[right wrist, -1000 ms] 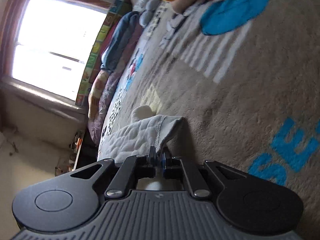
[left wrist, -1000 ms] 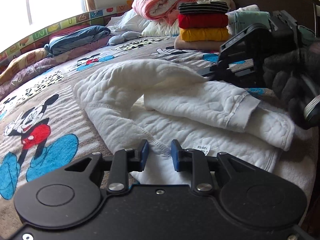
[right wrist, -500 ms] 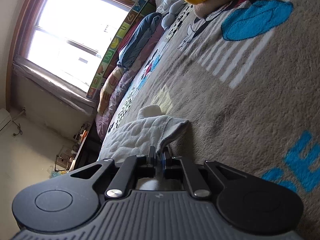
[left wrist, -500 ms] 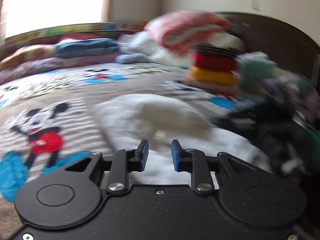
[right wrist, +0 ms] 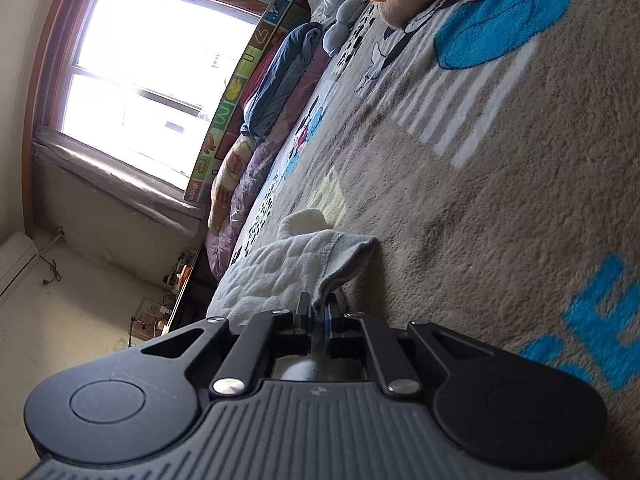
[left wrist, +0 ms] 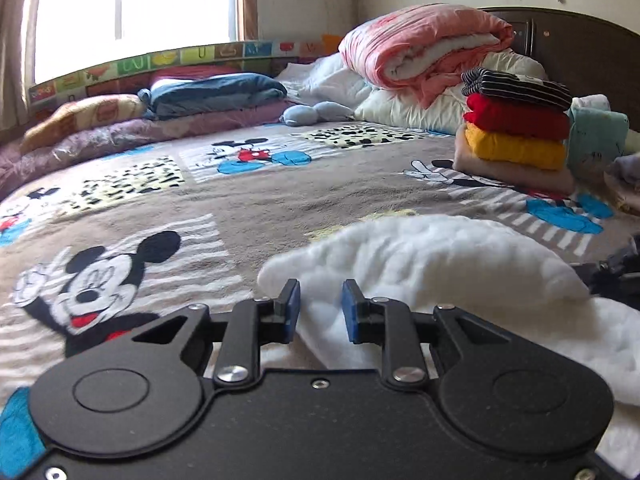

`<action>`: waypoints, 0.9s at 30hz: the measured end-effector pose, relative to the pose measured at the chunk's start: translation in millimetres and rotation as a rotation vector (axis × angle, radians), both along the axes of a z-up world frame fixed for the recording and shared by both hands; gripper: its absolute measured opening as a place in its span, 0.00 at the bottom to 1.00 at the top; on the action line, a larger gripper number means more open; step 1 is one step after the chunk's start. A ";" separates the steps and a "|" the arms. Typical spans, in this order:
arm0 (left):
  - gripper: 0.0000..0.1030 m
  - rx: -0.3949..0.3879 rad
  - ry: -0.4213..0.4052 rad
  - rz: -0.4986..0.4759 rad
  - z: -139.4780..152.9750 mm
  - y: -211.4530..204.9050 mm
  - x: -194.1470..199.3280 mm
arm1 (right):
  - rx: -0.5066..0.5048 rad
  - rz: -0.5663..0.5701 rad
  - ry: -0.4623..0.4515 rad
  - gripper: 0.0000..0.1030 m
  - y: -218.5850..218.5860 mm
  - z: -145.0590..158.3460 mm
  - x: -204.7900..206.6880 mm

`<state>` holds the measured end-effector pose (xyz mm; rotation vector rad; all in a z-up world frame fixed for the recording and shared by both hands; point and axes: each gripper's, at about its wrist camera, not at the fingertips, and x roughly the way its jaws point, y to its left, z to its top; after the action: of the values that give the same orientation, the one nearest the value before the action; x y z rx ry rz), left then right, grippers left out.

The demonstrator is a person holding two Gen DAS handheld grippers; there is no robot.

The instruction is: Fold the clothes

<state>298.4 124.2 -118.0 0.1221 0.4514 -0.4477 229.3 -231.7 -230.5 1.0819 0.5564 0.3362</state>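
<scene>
A white quilted garment (left wrist: 432, 264) lies crumpled on the cartoon-print bedspread (left wrist: 248, 200), low and right in the left wrist view. My left gripper (left wrist: 320, 306) hovers at its left end. Its blue pads stand a little apart, the cloth shows in the gap, and neither pad presses on it. In the right wrist view my right gripper (right wrist: 318, 306) is shut on the garment's grey ribbed edge (right wrist: 344, 252), low over the bed. The quilted cloth (right wrist: 276, 272) bunches to the left of its fingers. A dark piece of that gripper (left wrist: 616, 272) shows at the left view's right edge.
A stack of folded clothes (left wrist: 516, 132), striped, red, yellow and beige, stands at the back right. Behind it are a pink rolled quilt (left wrist: 424, 48), pillows and a dark headboard (left wrist: 580, 44). Folded blankets (left wrist: 216, 92) line the window side. More clothes (left wrist: 600, 136) lie at far right.
The left gripper has swept sideways along the garment to its left end, so the cloth now lies low and right in its view. The right gripper keeps its grip, almost still.
</scene>
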 end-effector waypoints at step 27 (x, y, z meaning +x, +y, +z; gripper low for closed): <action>0.22 0.072 0.022 -0.018 22.9 10.8 -58.0 | -0.094 -0.013 0.001 0.07 18.0 11.8 0.2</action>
<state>240.4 135.0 -95.1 0.1909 0.4889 -0.4514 229.5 -213.6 -218.6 0.9947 0.5610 0.2954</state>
